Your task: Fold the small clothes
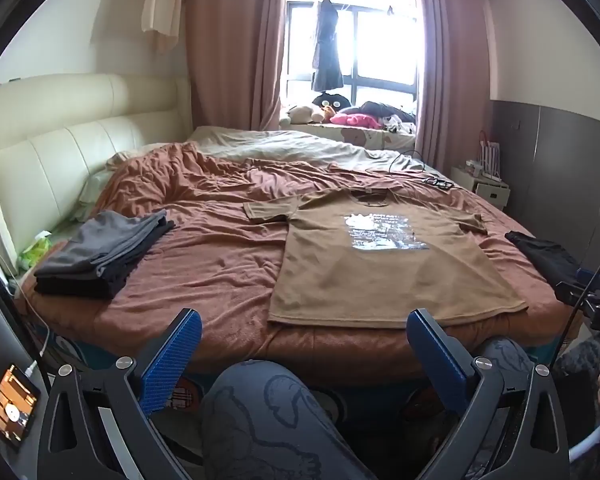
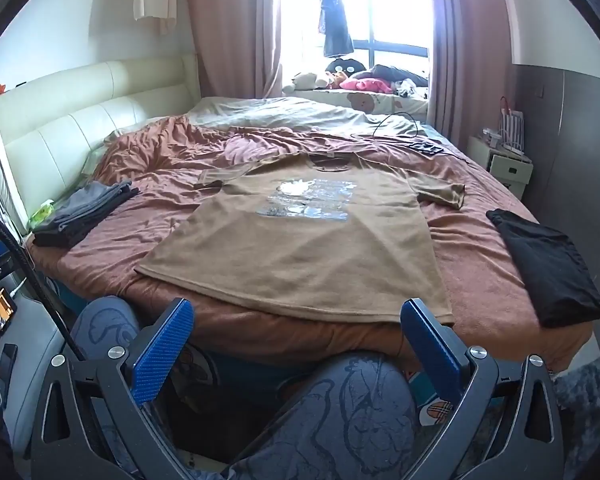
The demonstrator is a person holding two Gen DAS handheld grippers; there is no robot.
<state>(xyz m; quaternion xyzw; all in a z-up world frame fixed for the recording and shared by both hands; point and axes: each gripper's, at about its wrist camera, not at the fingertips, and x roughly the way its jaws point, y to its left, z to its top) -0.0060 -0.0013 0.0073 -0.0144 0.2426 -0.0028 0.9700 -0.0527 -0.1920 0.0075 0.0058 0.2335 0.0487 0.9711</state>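
A brown T-shirt with a silvery print lies spread flat, face up, on the rust-coloured bedspread, hem toward me and sleeves out to both sides. My left gripper hovers open in front of the bed's near edge, nothing between its blue pads; the hem is just beyond its right finger. My right gripper is also open and empty, short of the hem, its right finger below the shirt's near right corner. A stack of folded grey and dark clothes sits at the bed's left.
A black garment lies at the bed's right edge. A person's patterned-trouser knees are below the grippers. A phone glows at the left. Cream headboard left; white nightstand right; cable and glasses farther back.
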